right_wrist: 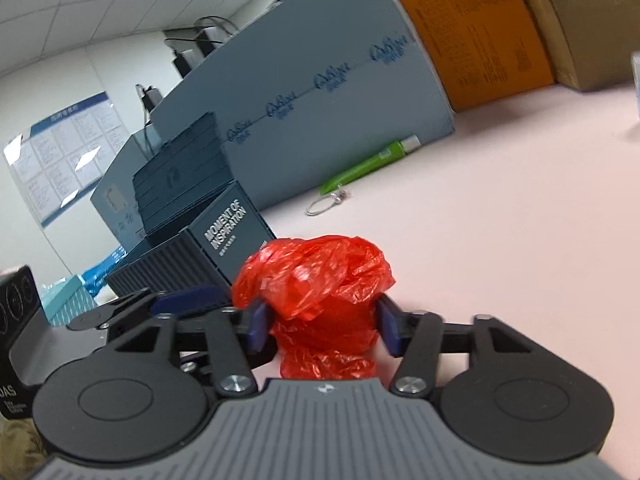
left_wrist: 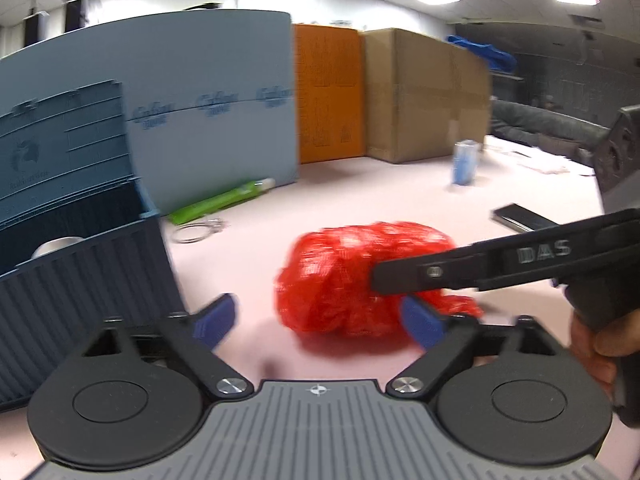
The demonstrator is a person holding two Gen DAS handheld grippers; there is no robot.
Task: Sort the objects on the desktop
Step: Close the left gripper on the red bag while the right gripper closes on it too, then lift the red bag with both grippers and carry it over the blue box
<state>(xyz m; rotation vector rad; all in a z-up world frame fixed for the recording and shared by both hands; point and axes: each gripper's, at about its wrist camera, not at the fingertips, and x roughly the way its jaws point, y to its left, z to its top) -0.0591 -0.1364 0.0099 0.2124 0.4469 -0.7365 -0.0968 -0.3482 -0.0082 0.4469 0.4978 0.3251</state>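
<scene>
A crumpled red plastic bag [left_wrist: 340, 280] [right_wrist: 320, 276] lies on the pink tabletop [left_wrist: 360, 196]. In the right wrist view my right gripper [right_wrist: 323, 326] is shut on it, with both blue pads [right_wrist: 258, 326] pressing into its sides. One black finger of that gripper [left_wrist: 460, 268] reaches in from the right across the bag in the left wrist view. My left gripper [left_wrist: 320, 320] stands open just in front of the bag. Its right fingertip [left_wrist: 424, 320] sits at the bag's edge, while the left one is well apart from it.
A dark blue ribbed storage box [left_wrist: 80, 280] [right_wrist: 232, 236] stands at the left, its lid up. Behind lie a green tube [left_wrist: 220, 200] [right_wrist: 368, 164] and a wire ring [left_wrist: 196, 232]. A blue-white carton [left_wrist: 464, 160] and a black flat object [left_wrist: 520, 216] sit at the right. Large boards and cardboard boxes wall the back.
</scene>
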